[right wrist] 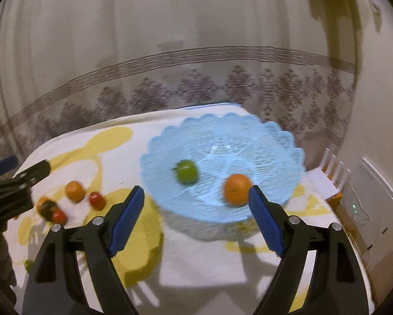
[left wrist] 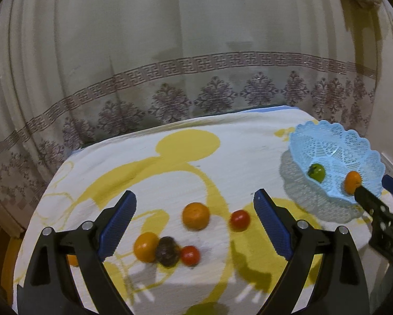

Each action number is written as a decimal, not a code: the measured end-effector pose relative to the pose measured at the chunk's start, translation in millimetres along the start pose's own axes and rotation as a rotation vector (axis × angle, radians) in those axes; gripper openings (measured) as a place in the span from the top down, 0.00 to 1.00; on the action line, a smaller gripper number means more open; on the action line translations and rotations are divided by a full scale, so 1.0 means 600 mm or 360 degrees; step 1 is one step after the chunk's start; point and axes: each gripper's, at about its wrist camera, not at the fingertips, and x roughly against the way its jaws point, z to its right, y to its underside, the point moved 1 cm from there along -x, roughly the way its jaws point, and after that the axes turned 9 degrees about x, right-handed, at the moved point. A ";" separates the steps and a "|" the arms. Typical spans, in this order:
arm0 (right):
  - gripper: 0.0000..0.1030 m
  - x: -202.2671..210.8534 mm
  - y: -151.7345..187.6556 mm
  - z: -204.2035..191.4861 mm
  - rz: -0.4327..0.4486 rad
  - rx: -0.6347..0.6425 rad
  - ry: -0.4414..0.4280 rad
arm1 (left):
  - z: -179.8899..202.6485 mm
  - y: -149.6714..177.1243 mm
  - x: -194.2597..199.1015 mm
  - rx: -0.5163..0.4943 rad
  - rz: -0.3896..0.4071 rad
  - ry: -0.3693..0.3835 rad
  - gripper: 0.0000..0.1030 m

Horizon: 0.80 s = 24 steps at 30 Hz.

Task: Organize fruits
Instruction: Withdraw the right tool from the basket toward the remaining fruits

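Left tongs (left wrist: pixel 195 216) stand wide apart with nothing between the pads. Ahead of them on the cloth-covered tabletop (left wrist: pixel 249 141) lies loose fruit: an orange (left wrist: pixel 195 215) and a red tomato (left wrist: pixel 239 220) side by side, and nearer the left pad a second orange (left wrist: pixel 145 246), a dark fruit (left wrist: pixel 167 251) and another tomato (left wrist: pixel 190 255), touching in a row.

Right tongs (right wrist: pixel 196 210) also stand apart and empty, hovering at the near rim of the blue lace basket (right wrist: pixel 222 128). Inside the basket lie a green fruit (right wrist: pixel 187 172) and an orange (right wrist: pixel 237 189), apart; the orange sits just beside the right pad.

The basket occupies the right side of the tabletop, near its right edge. A curtain (left wrist: pixel 170 52) hangs close behind the far edge. Bare cloth lies open between the loose fruit and the basket.
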 end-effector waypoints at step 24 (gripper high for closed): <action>0.20 -0.041 0.020 -0.198 -0.0250 0.0188 -0.0384 | -0.243 0.034 -0.022 0.0330 -0.0105 -0.0206 0.12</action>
